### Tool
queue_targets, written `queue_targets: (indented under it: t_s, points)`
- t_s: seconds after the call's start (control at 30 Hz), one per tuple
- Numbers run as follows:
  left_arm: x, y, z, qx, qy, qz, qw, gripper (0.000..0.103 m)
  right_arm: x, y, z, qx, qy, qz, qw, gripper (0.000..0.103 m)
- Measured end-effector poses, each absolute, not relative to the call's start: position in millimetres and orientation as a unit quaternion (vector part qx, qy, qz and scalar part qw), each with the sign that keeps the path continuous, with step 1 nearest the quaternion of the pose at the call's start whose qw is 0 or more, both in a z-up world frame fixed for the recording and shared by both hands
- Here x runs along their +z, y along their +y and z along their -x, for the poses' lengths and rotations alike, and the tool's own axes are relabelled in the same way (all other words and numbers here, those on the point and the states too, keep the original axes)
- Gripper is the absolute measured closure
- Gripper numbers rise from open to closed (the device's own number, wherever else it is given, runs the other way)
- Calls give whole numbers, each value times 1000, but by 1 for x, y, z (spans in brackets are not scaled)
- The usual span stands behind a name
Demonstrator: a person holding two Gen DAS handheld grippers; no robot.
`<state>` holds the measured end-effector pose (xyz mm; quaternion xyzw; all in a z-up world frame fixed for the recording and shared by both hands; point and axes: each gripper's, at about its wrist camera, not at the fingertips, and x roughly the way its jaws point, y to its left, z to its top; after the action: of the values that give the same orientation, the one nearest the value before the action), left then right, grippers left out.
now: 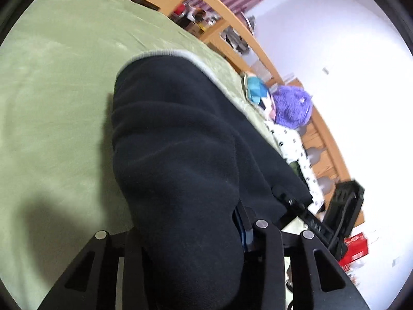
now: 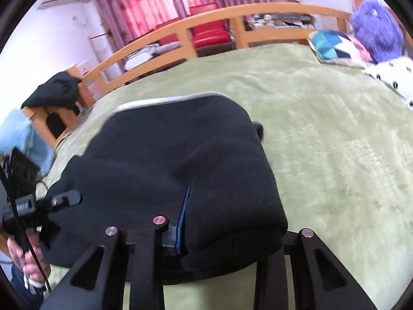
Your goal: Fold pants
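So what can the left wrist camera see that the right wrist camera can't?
Only the left view shows the red box low beside the bed. Only the right view shows the fluffy light-blue cloth and the pink striped curtains. Both show the black fleece pants on the green plush blanket, plus the fuzzy purple toy.

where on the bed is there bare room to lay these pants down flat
Bare green blanket lies between the black pants and the pillows, and toward the wooden footboard. Crowded: the pillow corner with the purple plush.
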<state>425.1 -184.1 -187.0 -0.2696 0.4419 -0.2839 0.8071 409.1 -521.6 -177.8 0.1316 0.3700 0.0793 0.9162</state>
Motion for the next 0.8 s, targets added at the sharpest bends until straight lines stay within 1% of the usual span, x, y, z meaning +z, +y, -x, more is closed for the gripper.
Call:
queue_targets:
  t_s: [0.17,0.23,0.4,0.47,0.53,0.57,0.6,0.63,0.67,0.7,0.73,0.8]
  points:
    - [-168,-133,-364,-274,450,261,809,68,-155,-461,-345,101,375,-113,914,78]
    - [-169,-103,-329,-266,461,260,806,68,-156,-433,-313,115,378,-108,912,78]
    - [-174,-43,-259,-251,473,263,803,68,-163,-376,-238,147,381,-139,902,78]
    - [-183,-28,-240,-241,480,255,804,68,-171,-352,-212,146,383,-124,904,77]
    - [-202,-18,-228,-234,498,257,794,65,-179,-335,-197,135,391,-102,905,74]
    - [-211,-18,-225,-229,509,258,789,61,-187,-331,-191,123,402,-98,902,68]
    - [-221,-17,-221,-224,520,258,783,56,-191,-329,-187,114,408,-93,901,58]
    - [-228,-16,-217,-221,525,254,781,54,-196,-330,-183,102,415,-86,900,55]
    - [-231,-15,-212,-216,524,251,785,49,-200,-332,-181,97,423,-83,897,52]
    - [-230,-10,-203,-215,521,249,788,48,-202,-338,-177,96,431,-83,893,51]
    - [-227,-9,-198,-222,516,246,790,48,-200,-344,-169,91,433,-85,893,51]
    - [-220,-8,-192,-233,517,242,787,48,-188,-357,-155,75,424,-86,898,47]
